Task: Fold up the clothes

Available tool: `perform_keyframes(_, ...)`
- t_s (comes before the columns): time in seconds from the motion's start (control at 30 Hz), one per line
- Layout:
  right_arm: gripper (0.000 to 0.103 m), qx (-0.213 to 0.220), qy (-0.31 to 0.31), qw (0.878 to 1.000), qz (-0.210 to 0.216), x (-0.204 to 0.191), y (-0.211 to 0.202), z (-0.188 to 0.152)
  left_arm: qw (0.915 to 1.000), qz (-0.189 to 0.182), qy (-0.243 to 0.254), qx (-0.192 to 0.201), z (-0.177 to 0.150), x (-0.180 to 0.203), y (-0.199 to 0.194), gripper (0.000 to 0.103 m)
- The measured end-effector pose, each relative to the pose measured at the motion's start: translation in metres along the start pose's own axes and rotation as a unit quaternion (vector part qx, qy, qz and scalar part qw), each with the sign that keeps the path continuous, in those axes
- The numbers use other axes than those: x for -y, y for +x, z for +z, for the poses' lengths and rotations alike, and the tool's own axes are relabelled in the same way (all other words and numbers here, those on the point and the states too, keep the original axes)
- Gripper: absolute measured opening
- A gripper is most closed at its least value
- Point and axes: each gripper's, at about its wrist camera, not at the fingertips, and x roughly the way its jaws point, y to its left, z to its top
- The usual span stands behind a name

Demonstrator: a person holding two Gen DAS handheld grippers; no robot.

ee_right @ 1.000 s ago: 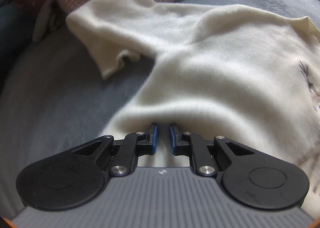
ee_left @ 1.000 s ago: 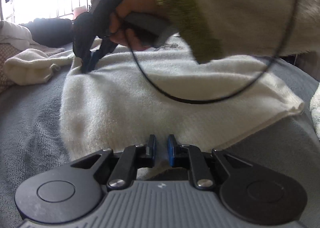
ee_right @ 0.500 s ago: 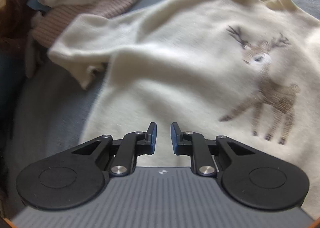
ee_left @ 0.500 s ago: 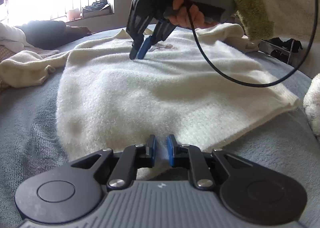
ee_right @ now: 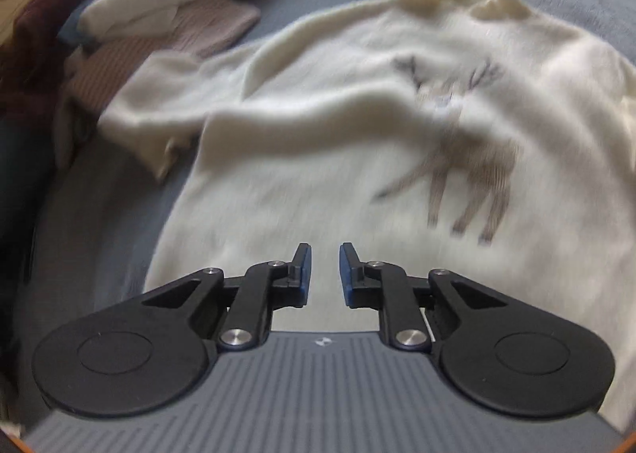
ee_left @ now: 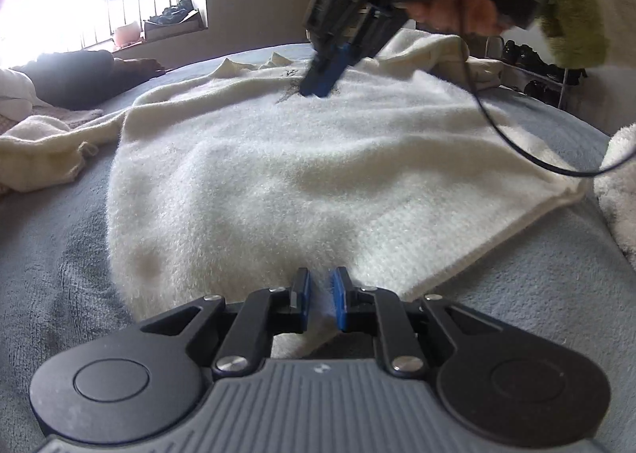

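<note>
The jaws of the left gripper (ee_left: pixel 320 300) are clamped on the near hem of the cream sweater (ee_left: pixel 302 175), a fold of white knit pinched between the blue pads. The jaws of the right gripper (ee_right: pixel 322 268) stand slightly apart with nothing between them, held above the sweater's chest beside the brown deer motif (ee_right: pixel 465 159). The sweater lies front-up across the middle of the grey bed cover (ee_left: pixel 51 254), collar toward the far edge. Folded garments (ee_right: pixel 159 28) are stacked by the far left corner.
</note>
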Motion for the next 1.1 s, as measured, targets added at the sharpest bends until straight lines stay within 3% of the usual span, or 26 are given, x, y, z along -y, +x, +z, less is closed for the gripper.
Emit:
perform_keyframes(0.1,0.013,-0.045,-0.029,0.996,-0.071,0.004,0.017,-0.022,1.0,0.006,0.004,-0.006,0.003,0.002,0.0,0.014)
perform_keyframes(0.2,0.0,0.01,0.014,0.991,-0.135,0.046,0.026,0.006,0.9998,0.012,0.008,-0.014,0.005,0.004,0.0,0.014)
perform_keyframes(0.3,0.0,0.055,0.099,0.985,-0.13,0.074,0.014,0.026,0.9996,0.016,0.011,-0.022,0.008,0.006,0.0,0.014)
perform_keyframes(0.33,0.0,0.063,0.097,0.985,-0.131,0.069,0.007,0.024,0.9995,0.016,0.011,-0.025,0.009,0.006,0.0,0.014)
perform_keyframes(0.37,0.006,0.07,0.068,0.985,-0.142,0.054,-0.001,0.017,0.9995,0.015,0.009,-0.026,0.009,0.005,0.0,0.014)
perform_keyframes(0.4,0.008,0.07,0.043,0.987,-0.138,0.039,-0.009,0.008,0.9995,0.015,0.008,-0.027,0.01,0.004,0.001,0.014)
perform_keyframes(0.47,0.01,0.034,0.022,0.998,-0.055,0.02,-0.019,-0.021,0.9994,0.015,0.013,-0.028,0.01,0.003,0.001,0.014)
perform_keyframes(0.53,0.011,-0.015,0.006,1.0,0.016,0.004,-0.016,-0.049,0.9993,0.016,0.02,-0.028,0.01,0.005,0.001,0.014)
perform_keyframes(0.6,0.011,-0.041,-0.037,0.998,0.005,-0.01,-0.005,-0.065,0.9991,0.019,0.026,-0.028,0.01,0.006,0.001,0.014)
perform_keyframes(0.67,0.009,-0.014,-0.063,0.996,-0.068,0.002,0.001,-0.062,0.9989,0.02,0.03,-0.029,0.01,0.007,0.001,0.014)
perform_keyframes(0.77,0.008,0.047,0.029,0.992,-0.115,0.039,-0.014,-0.041,0.9987,0.022,0.033,-0.032,0.011,0.008,0.002,0.014)
perform_keyframes(0.83,0.016,0.079,0.016,0.99,-0.117,0.026,-0.028,-0.039,0.9985,0.021,0.037,-0.033,0.012,0.008,0.002,0.014)
perform_keyframes(0.9,0.019,0.061,-0.023,0.995,-0.069,-0.002,-0.024,-0.045,0.9987,0.02,0.031,-0.035,0.012,0.007,0.002,0.014)
perform_keyframes(1.0,0.021,-0.013,-0.096,0.994,0.05,-0.052,0.009,-0.061,0.9989,0.019,0.021,-0.036,0.013,0.006,0.002,0.014)
perform_keyframes(1.1,0.019,-0.013,-0.148,0.988,0.045,-0.071,0.046,-0.047,0.9991,0.023,0.014,-0.032,0.011,0.007,0.0,0.014)
